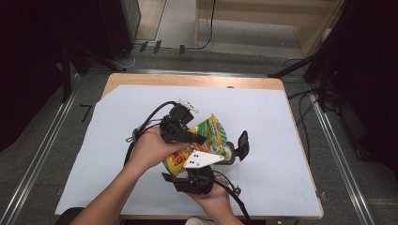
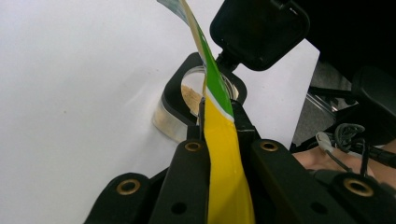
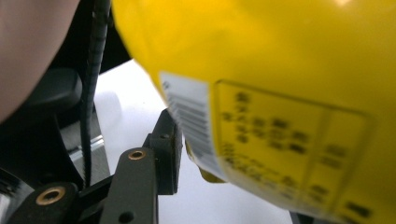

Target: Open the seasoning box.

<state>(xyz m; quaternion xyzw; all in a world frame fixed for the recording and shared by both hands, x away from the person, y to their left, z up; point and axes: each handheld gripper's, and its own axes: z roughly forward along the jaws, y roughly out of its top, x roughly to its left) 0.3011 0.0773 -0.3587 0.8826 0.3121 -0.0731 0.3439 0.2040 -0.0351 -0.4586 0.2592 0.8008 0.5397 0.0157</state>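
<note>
- Your left gripper has its jaws pinched together on the edge of the yellow-green snack bag.
- Your right gripper sits under the bag; you cannot tell how far its jaws stand apart.
- A glass jar rests on the white sheet just beyond your left jaws.

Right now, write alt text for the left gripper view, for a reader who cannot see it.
The left gripper has its two black jaws shut on the edge of a yellow and green packet, which rises between them. Behind it, a glass jar with a black rim and open flip lid stands on the white table cover.
</note>
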